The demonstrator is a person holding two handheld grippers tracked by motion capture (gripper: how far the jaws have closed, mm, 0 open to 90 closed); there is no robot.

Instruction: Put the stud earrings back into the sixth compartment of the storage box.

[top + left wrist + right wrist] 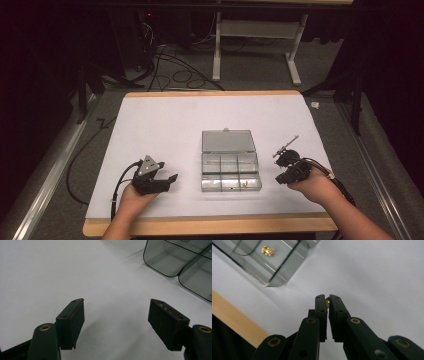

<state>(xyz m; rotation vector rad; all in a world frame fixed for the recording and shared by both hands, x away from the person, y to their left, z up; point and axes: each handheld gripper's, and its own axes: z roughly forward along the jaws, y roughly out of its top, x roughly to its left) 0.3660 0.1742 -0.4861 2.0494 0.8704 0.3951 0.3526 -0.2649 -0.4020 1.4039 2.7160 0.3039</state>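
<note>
My right tongs [328, 300] are pinching a tiny brass insert [327, 300] beside the clear plastic compartment box [274, 267] (left tongs [116, 315] gaping, empty).

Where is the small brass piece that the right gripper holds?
In the right gripper view the small brass piece sits pinched at the tips of the right gripper, above the white table cover, right of the clear compartment box.

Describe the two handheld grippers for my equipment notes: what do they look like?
Both are black. The left gripper carries a grey three-cornered plate on top and trails a black cable. Its flat rectangular pads show reddish wear. The right gripper has brass-coloured pivot rivets and a cable. Forearms are bare, no sleeves.
</note>
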